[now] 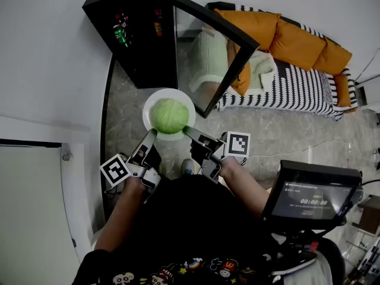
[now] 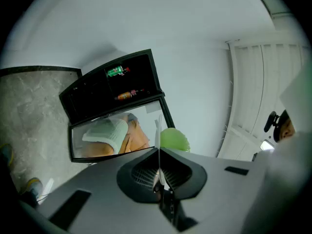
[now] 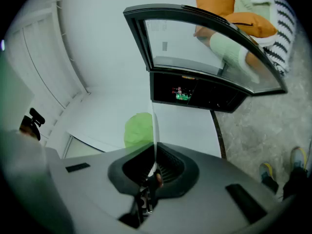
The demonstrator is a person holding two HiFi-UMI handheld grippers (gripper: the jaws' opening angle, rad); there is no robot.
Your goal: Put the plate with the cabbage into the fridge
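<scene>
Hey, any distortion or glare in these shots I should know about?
Left gripper view and right gripper view: strong fisheye bending, black corners, the plate edge-on as a thin line. Head view: evenly lit, no harsh glare; the fridge door glass shows the orange cushions, reflected or seen through, I cannot tell.

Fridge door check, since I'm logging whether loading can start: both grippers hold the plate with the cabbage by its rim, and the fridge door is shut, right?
Not quite. The fridge door is open, standing wide of the black fridge, as the head view shows. The rest stands: the left gripper and the right gripper each clamp the rim of the plate carrying the cabbage.
</scene>
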